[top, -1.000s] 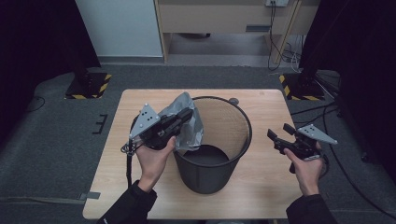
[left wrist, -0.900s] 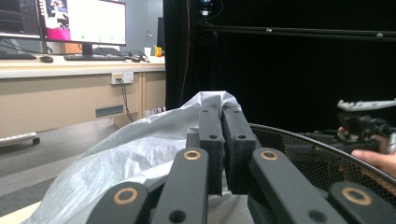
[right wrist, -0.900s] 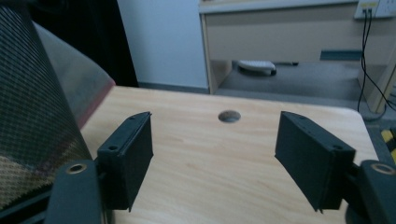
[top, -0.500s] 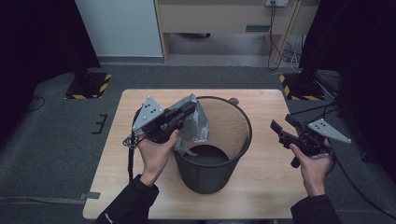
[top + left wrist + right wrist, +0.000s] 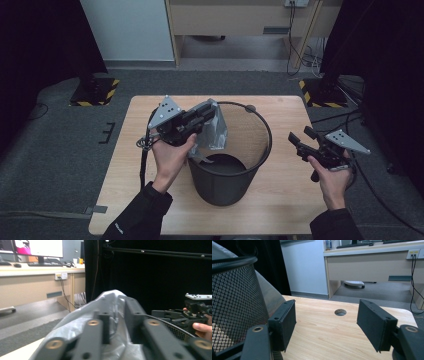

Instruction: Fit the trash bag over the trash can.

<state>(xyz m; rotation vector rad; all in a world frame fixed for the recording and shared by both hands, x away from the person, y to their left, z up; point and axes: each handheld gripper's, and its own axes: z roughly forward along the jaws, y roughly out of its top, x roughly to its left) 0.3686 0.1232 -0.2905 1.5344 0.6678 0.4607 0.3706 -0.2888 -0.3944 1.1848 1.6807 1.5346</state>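
The left gripper (image 5: 207,111) has just been opening its jaws, with the crumpled grey plastic bag (image 5: 214,131) between them at the rim of the black mesh bin (image 5: 230,185). The bag drapes over the bin's near-left edge. The right gripper (image 5: 300,140) stands wide and empty above the table (image 5: 125,150), apart from the bin.

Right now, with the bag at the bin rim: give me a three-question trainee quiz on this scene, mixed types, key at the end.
1. What lies between the jaws of the left gripper? A) a grey plastic bag B) a cable C) nothing
2. True or false: the right gripper touches the mesh bin.
3. What round feature is in the table top beyond the bin?

Key
1. A. The left jaws have just been opening, with the bag between them.
2. False. It is held apart from the bin, jaws open, nothing between them.
3. A hole.
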